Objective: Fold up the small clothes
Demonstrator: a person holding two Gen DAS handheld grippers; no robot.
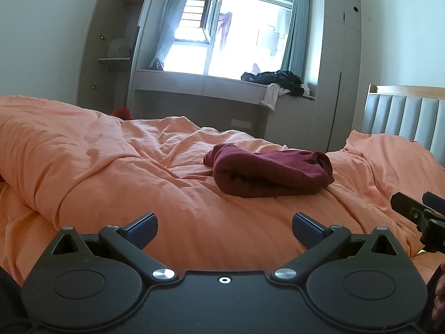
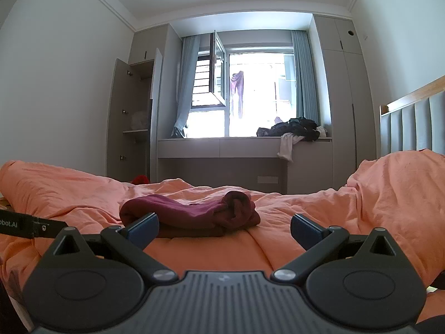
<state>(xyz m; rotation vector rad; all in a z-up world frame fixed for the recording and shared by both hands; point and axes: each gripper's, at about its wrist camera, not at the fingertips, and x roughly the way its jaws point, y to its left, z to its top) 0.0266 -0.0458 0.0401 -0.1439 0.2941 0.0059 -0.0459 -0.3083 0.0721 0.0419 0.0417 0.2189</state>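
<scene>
Two hand-held grippers: left (image 1: 224,229) and right (image 2: 224,229), both spread, empty.
Garment: folded maroon knit cloth bundle (image 1: 271,171), resting on rumpled orange quilted bed cover (image 1: 111,167), apart from both.

An orange duvet (image 1: 111,167) covered the bed; dark clothes (image 2: 294,129) lay heaped on the window ledge (image 2: 222,146) beside an open wardrobe (image 2: 130,117).

A bright window (image 2: 258,94) with blue-grey curtains (image 2: 304,80) floods the white-walled bedroom. Below it runs a grey window seat (image 2: 222,147) bearing a heap of dark clothes (image 2: 292,129). An open wardrobe (image 2: 133,117) stands left, a padded headboard (image 2: 414,128) right, above an orange duvet (image 2: 389,194).
</scene>
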